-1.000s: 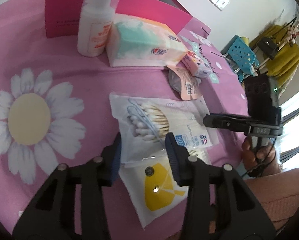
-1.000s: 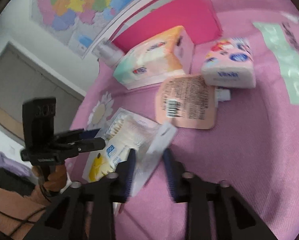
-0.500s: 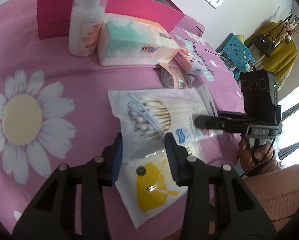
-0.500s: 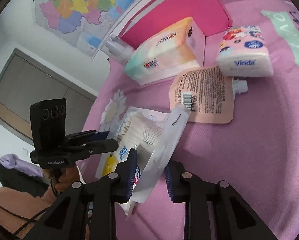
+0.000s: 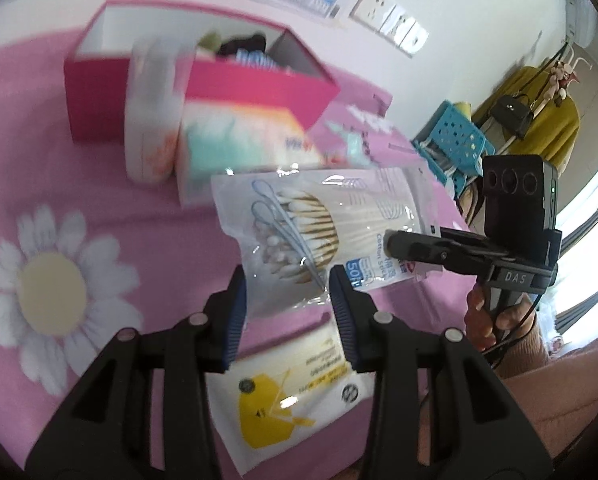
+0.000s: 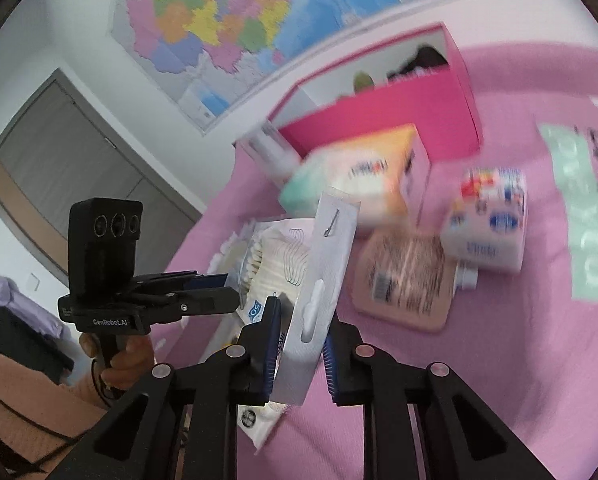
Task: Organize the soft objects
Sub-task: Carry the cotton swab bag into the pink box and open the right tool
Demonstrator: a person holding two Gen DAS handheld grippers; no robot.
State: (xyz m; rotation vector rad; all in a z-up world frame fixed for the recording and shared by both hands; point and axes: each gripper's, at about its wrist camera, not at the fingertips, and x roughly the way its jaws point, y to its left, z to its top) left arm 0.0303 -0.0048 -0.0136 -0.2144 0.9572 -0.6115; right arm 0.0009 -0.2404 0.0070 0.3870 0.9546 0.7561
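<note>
Left wrist view: pink daisy-print cloth (image 5: 31, 216) below the jaws, wall socket (image 5: 391, 28) beyond. Ahead, open pink box (image 5: 203, 88) holds dark items. Both grippers (image 5: 287, 300) (image 6: 299, 344), the right's jaws just narrowing, pinch the cotton-swab bag (image 5: 319, 228) between them.

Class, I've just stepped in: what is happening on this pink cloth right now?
A person holds a gripper in each hand. Both grip one cotton swab packet, lifted clear of the pink cloth: the right gripper, whose jaws have just been closing, pinches its hang-tab end, and the left gripper holds the opposite end. Another packet lies underneath. The open pink box waits behind.
</note>
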